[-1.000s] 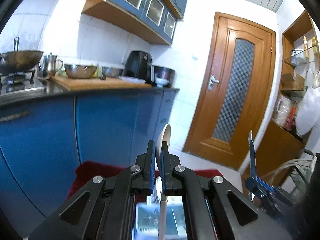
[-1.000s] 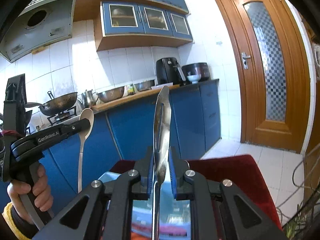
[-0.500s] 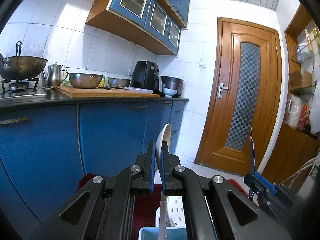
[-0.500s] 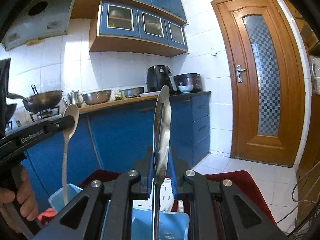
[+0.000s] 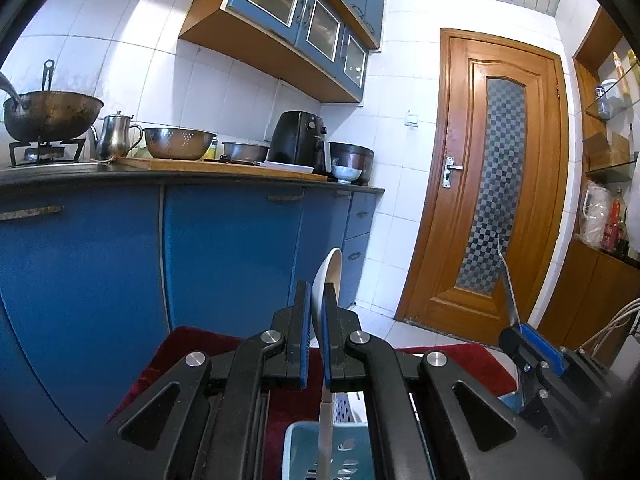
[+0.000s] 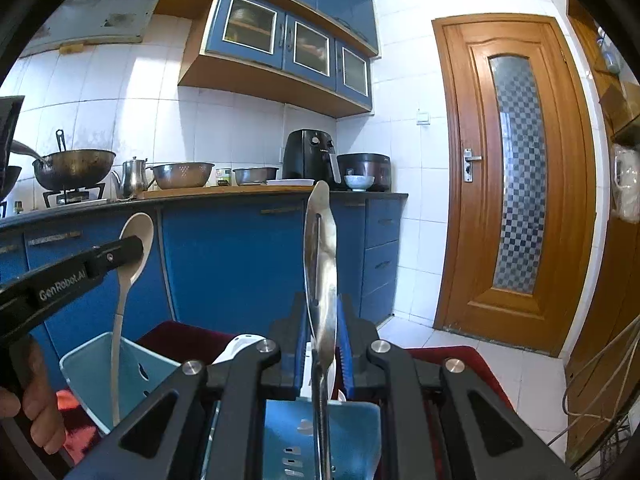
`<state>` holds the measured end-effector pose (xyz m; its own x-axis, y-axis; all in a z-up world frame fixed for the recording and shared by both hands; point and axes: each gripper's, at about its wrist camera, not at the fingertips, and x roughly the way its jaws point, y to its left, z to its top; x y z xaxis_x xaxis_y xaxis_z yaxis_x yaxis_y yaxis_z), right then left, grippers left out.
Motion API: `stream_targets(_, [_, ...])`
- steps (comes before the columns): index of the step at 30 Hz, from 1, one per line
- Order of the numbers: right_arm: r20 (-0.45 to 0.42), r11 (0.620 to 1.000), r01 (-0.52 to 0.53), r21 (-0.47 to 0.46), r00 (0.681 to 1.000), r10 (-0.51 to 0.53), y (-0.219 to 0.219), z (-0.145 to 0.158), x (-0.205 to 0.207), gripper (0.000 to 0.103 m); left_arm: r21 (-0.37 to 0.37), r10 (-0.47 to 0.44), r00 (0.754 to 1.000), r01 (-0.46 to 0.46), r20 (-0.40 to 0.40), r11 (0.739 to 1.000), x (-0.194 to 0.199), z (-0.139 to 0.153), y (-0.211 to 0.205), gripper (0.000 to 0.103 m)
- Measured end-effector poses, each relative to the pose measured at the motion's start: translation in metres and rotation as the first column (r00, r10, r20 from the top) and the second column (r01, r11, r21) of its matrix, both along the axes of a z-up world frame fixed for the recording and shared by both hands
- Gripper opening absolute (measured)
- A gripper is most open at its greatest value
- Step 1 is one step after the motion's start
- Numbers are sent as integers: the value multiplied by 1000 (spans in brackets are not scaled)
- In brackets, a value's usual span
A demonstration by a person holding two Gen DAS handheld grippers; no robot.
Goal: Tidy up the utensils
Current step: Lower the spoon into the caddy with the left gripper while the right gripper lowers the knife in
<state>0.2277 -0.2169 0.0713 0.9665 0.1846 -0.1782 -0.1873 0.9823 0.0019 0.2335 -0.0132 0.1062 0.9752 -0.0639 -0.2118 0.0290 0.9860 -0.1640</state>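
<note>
My left gripper (image 5: 316, 300) is shut on a white spoon (image 5: 326, 276), bowl up, handle hanging down into a light blue perforated holder (image 5: 298, 452). The spoon also shows in the right wrist view (image 6: 136, 236) with its handle inside the left blue holder (image 6: 84, 368). My right gripper (image 6: 322, 312) is shut on a steel slotted spatula (image 6: 320, 248), blade up, handle pointing down over another blue holder (image 6: 352, 436). The spatula tip shows at the right of the left wrist view (image 5: 508, 284).
The holders stand on a dark red cloth (image 5: 184, 344). Blue kitchen cabinets (image 5: 220, 248) with a counter of pots and bowls lie ahead. A wooden door (image 5: 500, 184) is at the right. A white utensil (image 6: 236, 346) rests between the holders.
Both grippers have tilted upward and lowered slightly. The spoon handle has gone deeper into the left holder and the spatula handle has come down over the right holder.
</note>
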Motion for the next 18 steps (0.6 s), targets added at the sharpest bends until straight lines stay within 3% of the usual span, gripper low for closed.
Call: stream_targets(18, [-56,1000,-28,-2,998,28,-9,-13,-15,16,6,-39,999,39,-26,999,-16,-16,-3,3])
